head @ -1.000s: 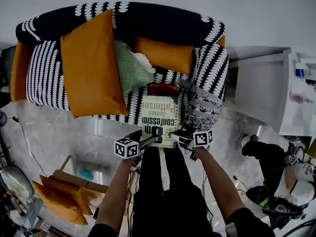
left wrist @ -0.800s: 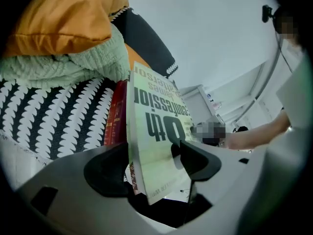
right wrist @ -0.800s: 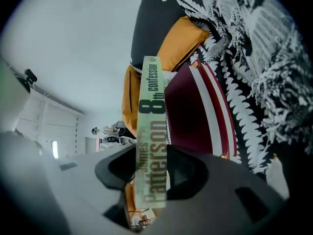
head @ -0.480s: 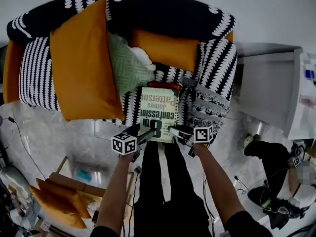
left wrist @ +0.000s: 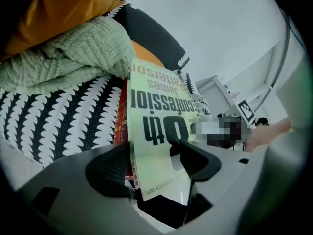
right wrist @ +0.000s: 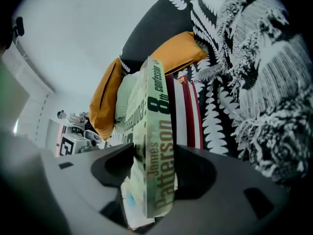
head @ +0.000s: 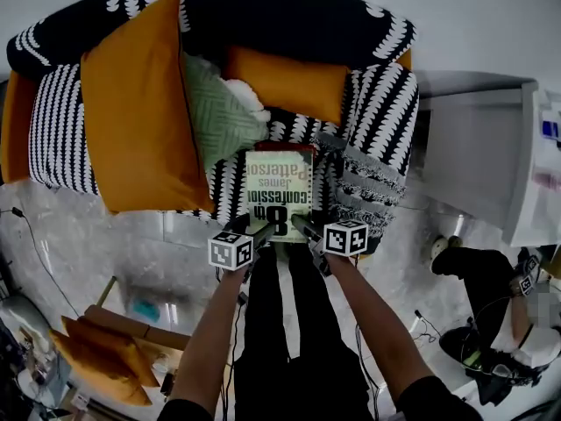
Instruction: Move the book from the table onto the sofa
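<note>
On the patterned sofa (head: 386, 103) the book (head: 279, 196) runs lengthwise away from both grippers: the left hand-held gripper (head: 261, 233) pinches its near edge, while the right hand-held gripper (head: 302, 226), its jaws just opening, loosely straddles the spine.

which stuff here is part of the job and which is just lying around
Job:
book
sofa

Lying about:
large orange cushion
small orange cushion
green cushion
fringed throw

it looked like a home living room: a black-and-white patterned sofa (head: 372, 117) piled with orange cushions (head: 140, 112) and a green pillow (head: 219, 117), over pale marbled floor (head: 105, 235).
</note>
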